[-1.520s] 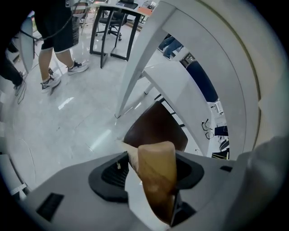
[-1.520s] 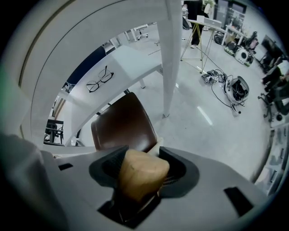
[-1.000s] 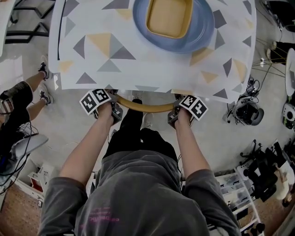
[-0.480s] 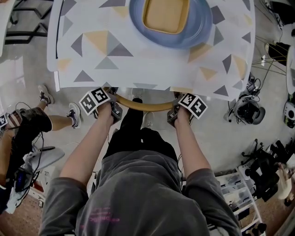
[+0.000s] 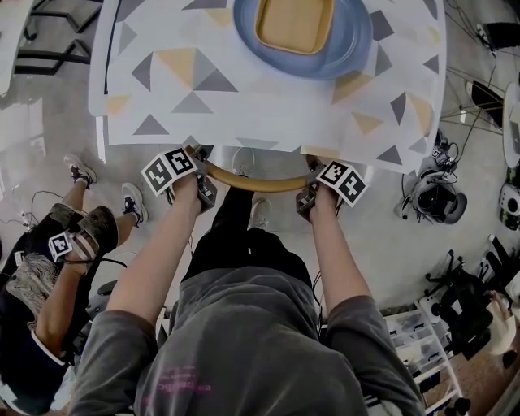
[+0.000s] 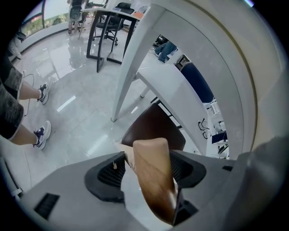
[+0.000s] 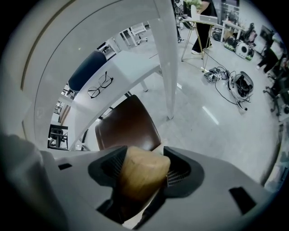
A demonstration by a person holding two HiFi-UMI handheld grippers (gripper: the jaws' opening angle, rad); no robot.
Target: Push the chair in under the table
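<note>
A: Chair (image 5: 256, 180), position?
B: Pushed in under the table (image 5: 244, 106) on its near side. Only the curved wooden back rail (image 6: 153, 178) shows past the table edge. The brown seat (image 7: 126, 126) sits beneath the tabletop, beside a white table leg (image 7: 168, 58).

A: Left gripper (image 5: 201, 172)?
B: At the rail's left end, just below the table edge. Jaws wide and opening, with the rail between them. The wood lies against one pad, and there is a visible gap at the other.

A: Right gripper (image 5: 312, 175)?
B: At the rail's right end, also at the table edge. Jaws wide and opening. The rail stands between the pads and nearly fills the gap. No firm squeeze is evident.

A: Around that?
B: On the table, a triangle-patterned cloth, a blue plate (image 5: 357, 41) and a yellow tray (image 5: 294, 23) resting on the plate. A second person (image 5: 49, 276) is on the floor, left of the table.
</note>
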